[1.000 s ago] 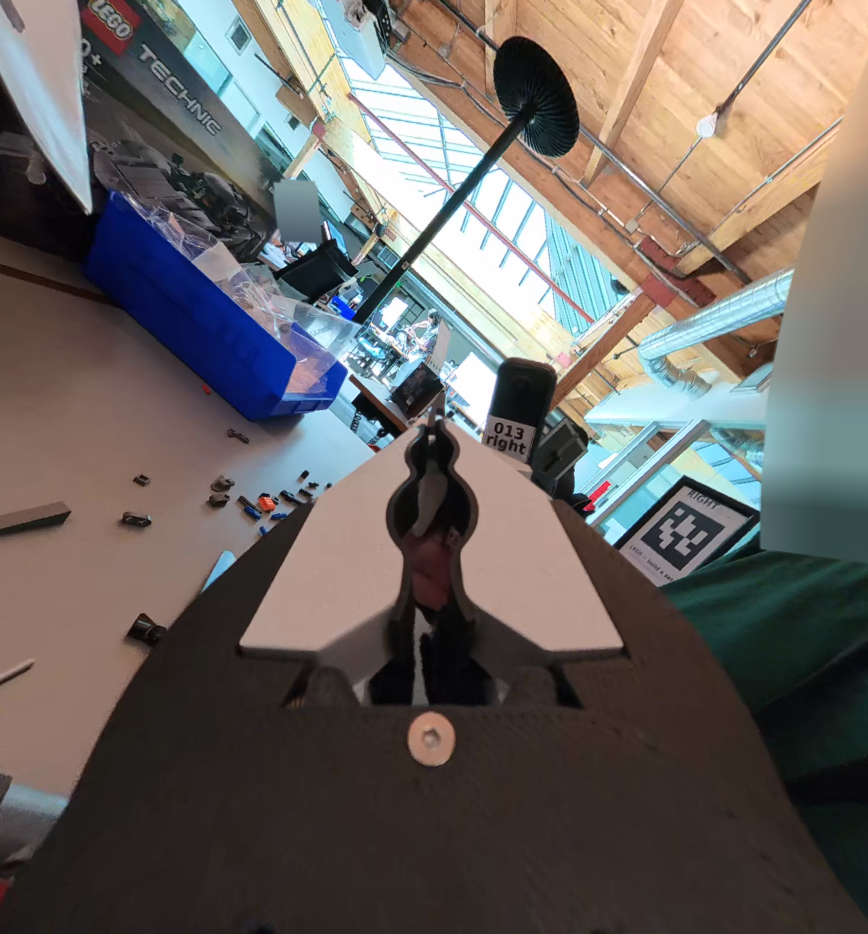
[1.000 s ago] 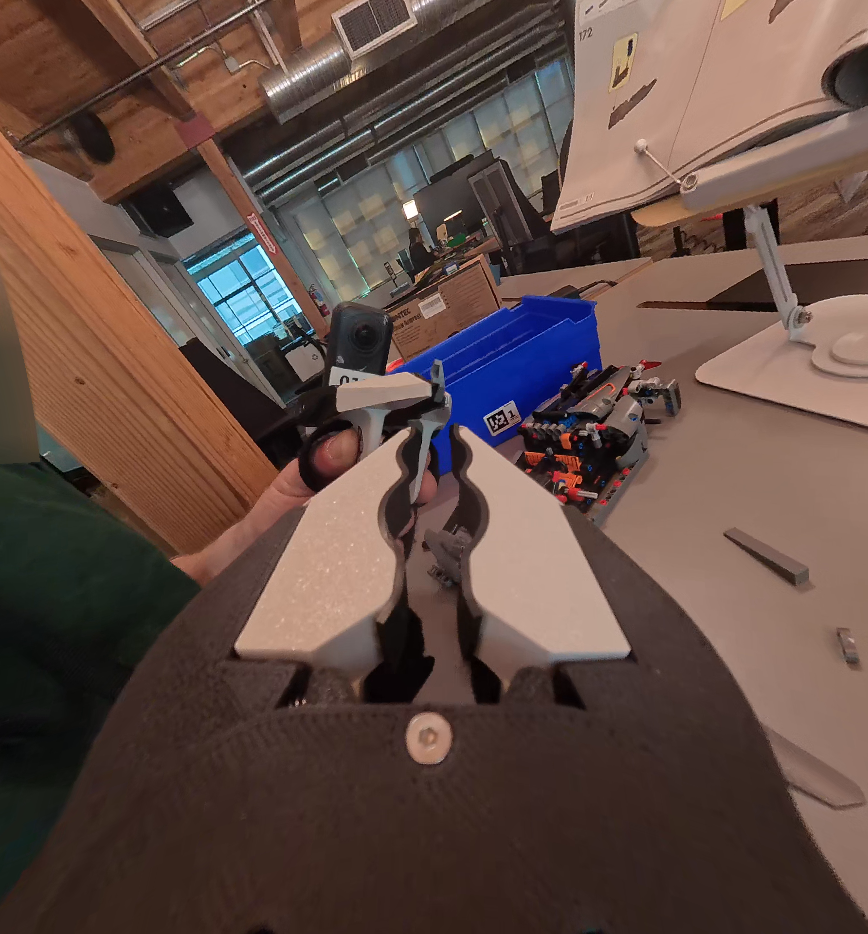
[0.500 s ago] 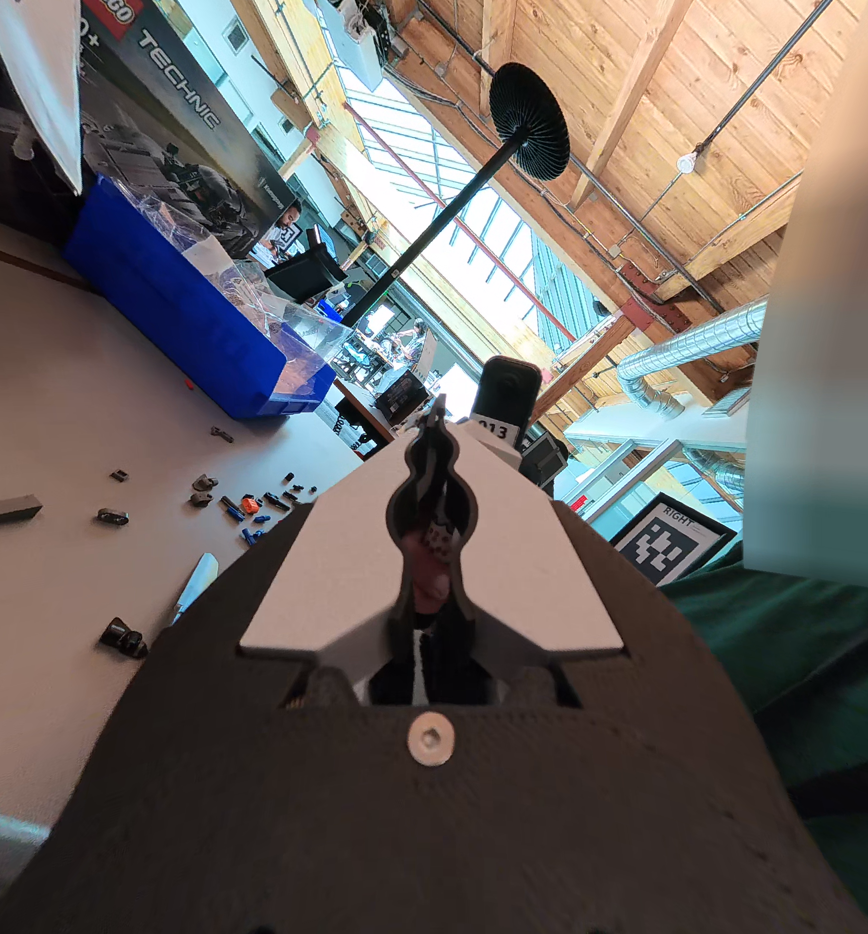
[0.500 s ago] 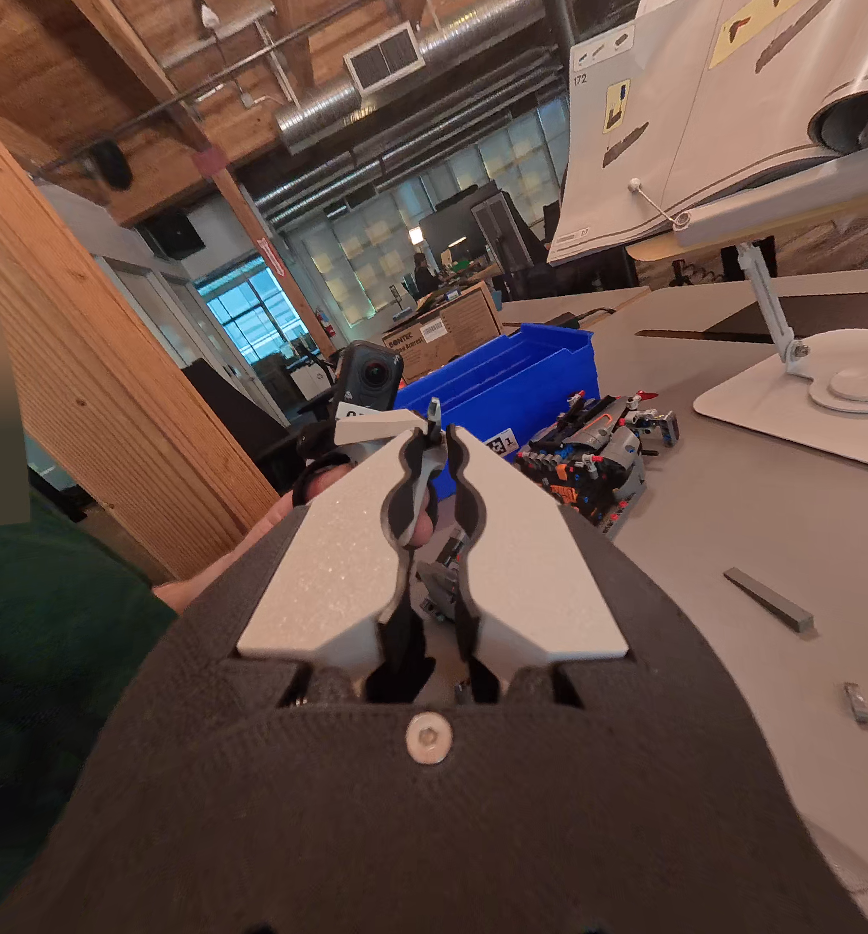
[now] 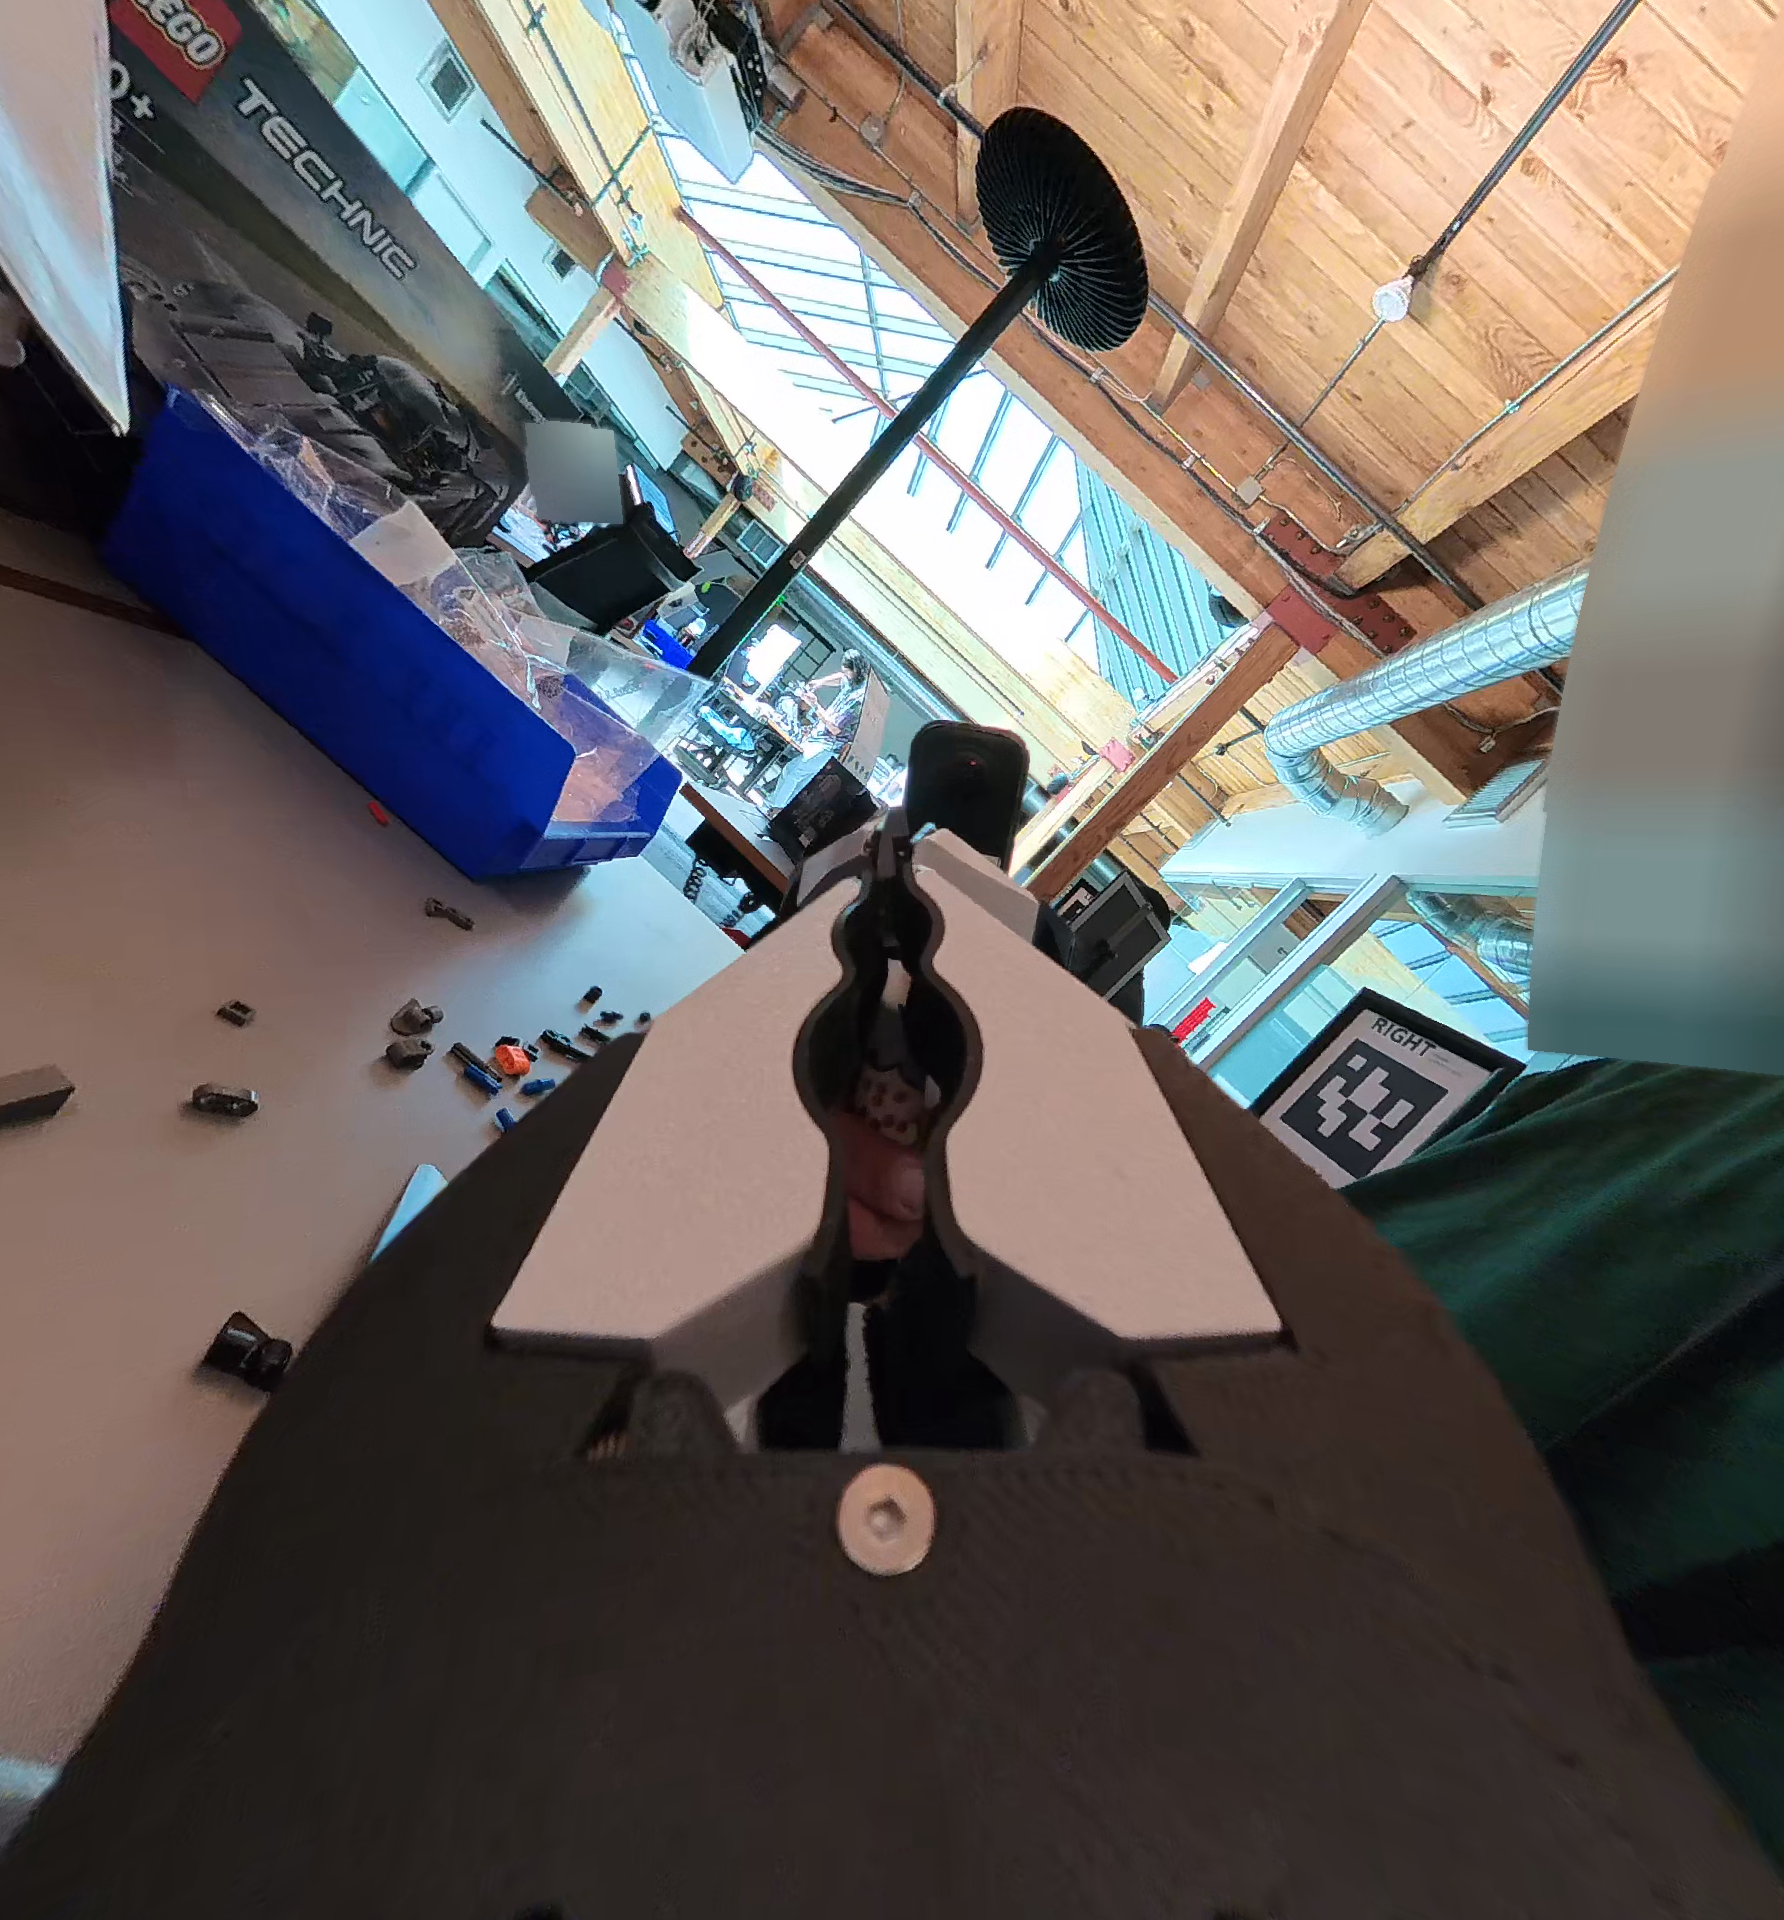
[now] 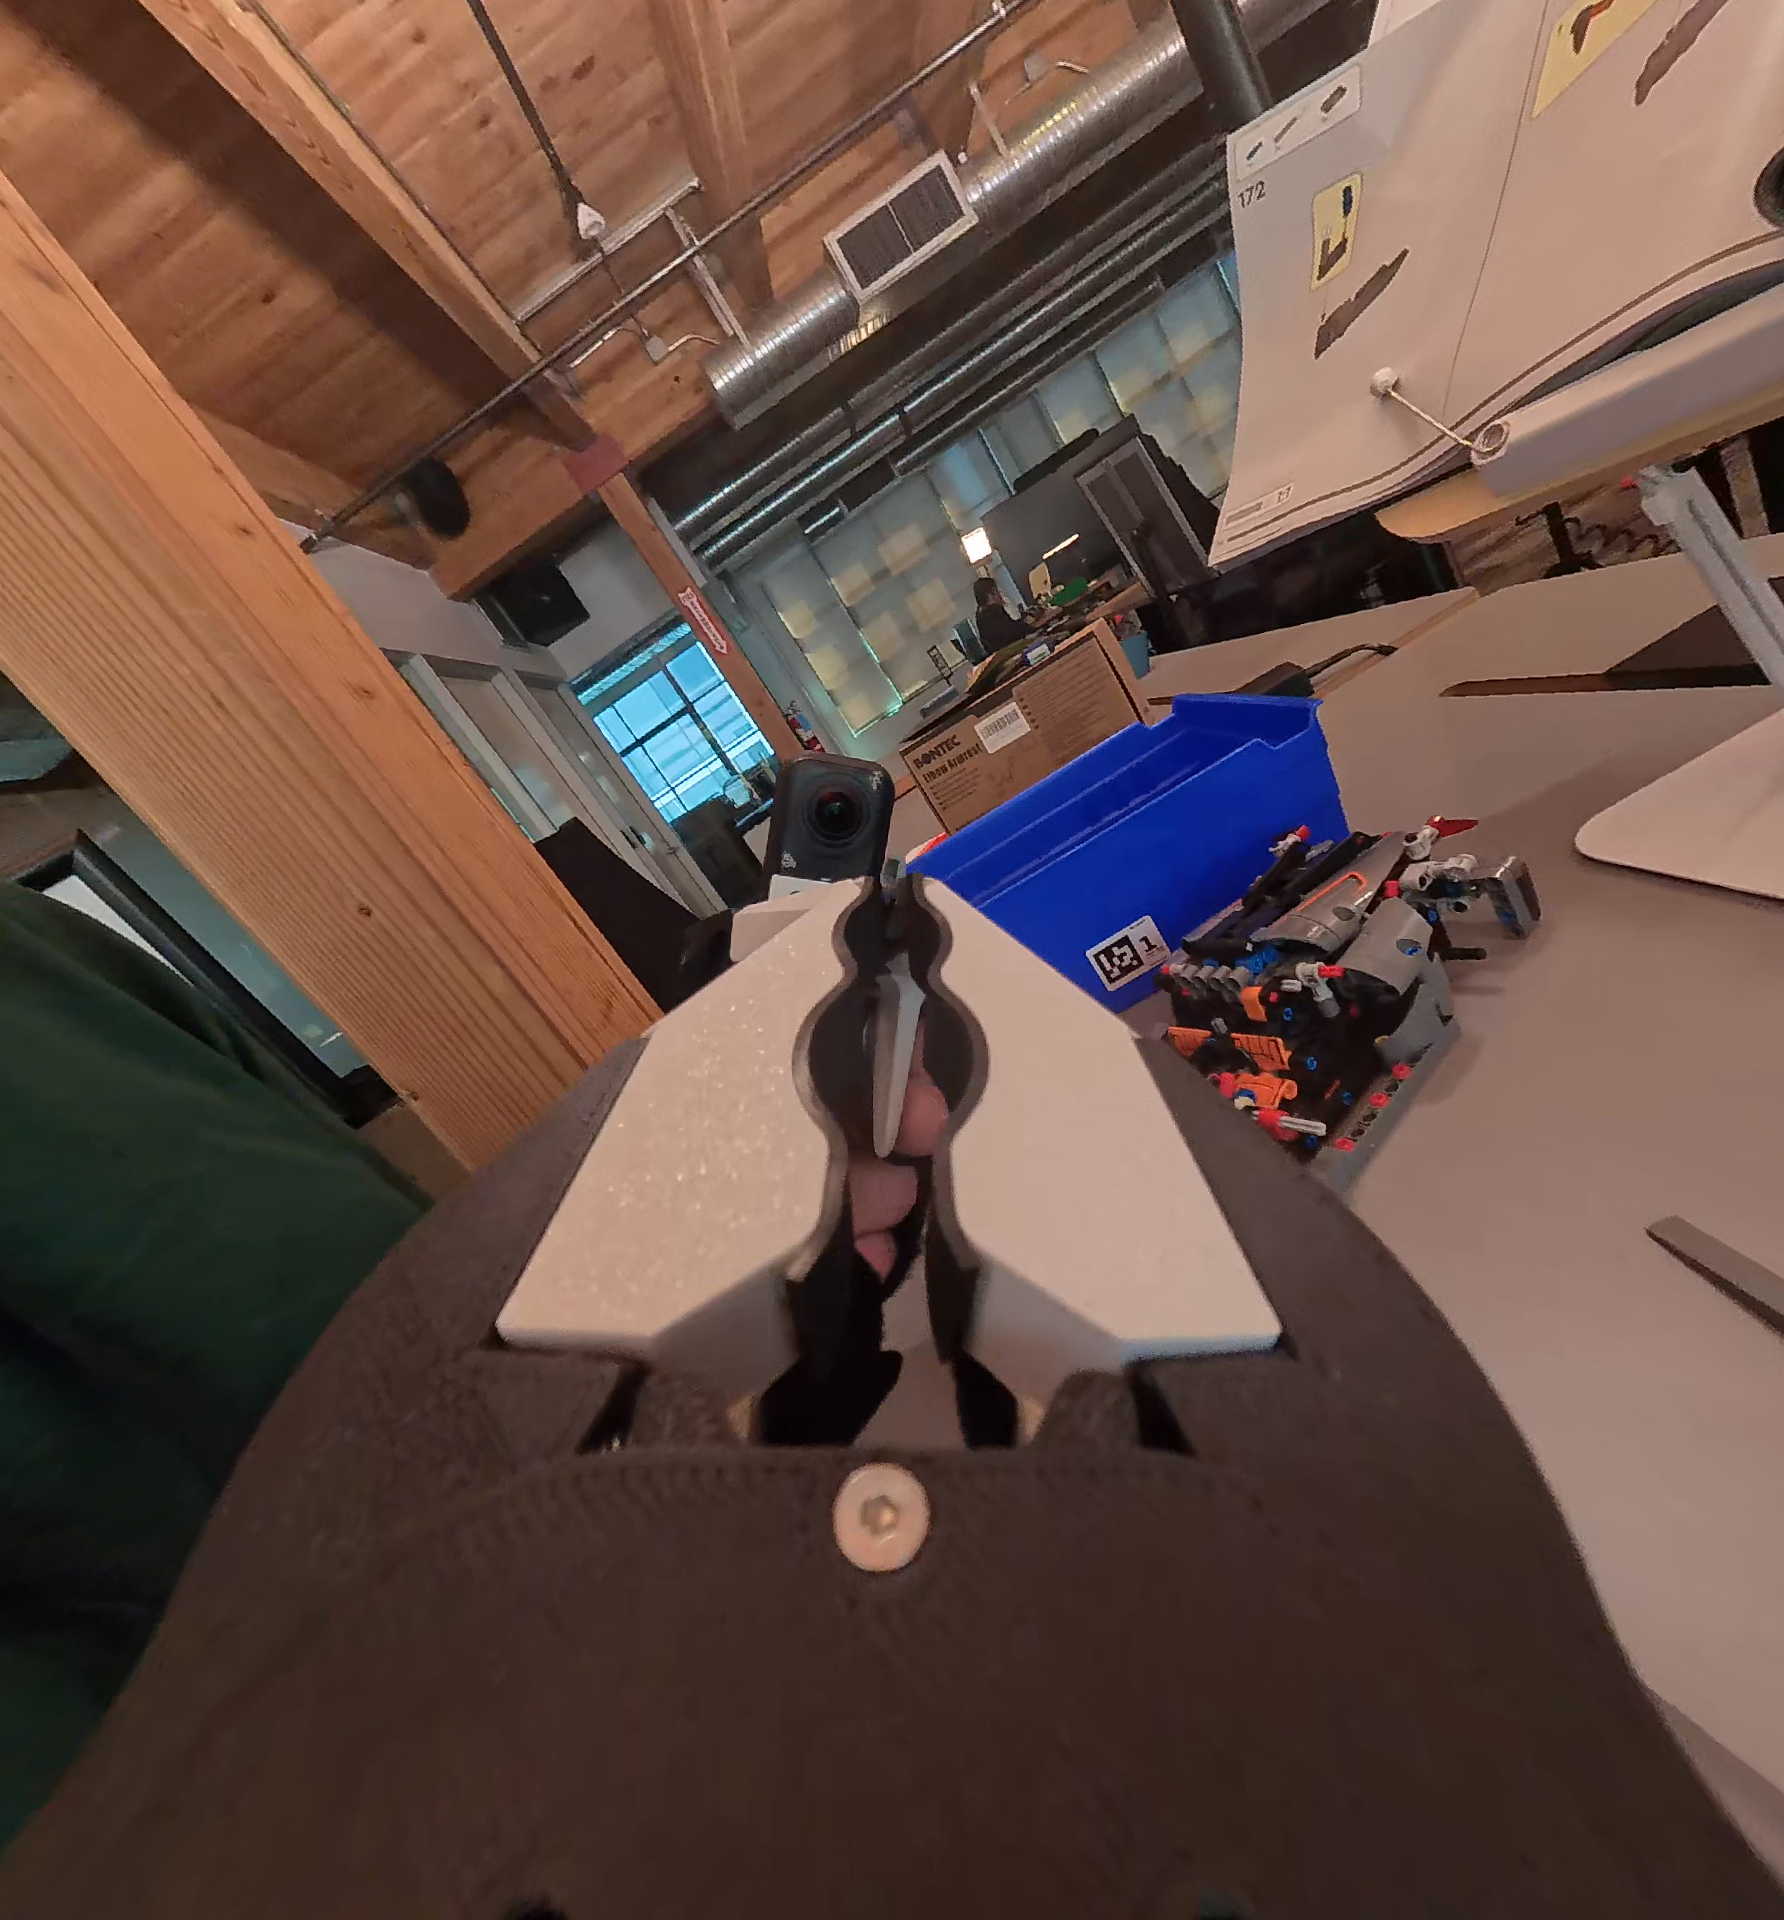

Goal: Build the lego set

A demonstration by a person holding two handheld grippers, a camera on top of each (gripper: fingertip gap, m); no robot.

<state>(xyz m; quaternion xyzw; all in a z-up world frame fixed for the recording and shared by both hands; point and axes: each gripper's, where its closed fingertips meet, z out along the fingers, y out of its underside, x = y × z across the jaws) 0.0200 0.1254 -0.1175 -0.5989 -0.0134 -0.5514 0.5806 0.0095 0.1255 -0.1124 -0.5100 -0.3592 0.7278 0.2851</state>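
Both tips now meet | right gripper [image 6: 893, 894] narrowed onto, seemingly, small grey lego piece [image 6: 893, 1049] | left gripper [image 5: 893, 862] pinching it | likely handover.

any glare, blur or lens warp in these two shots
Left wrist view: the bright skylight windows blow out to white, and the grey tabletop tilts steeply from fisheye warp. Right wrist view: evenly lit, the half-built grey and orange lego model is sharp, and the wooden pillar leans.
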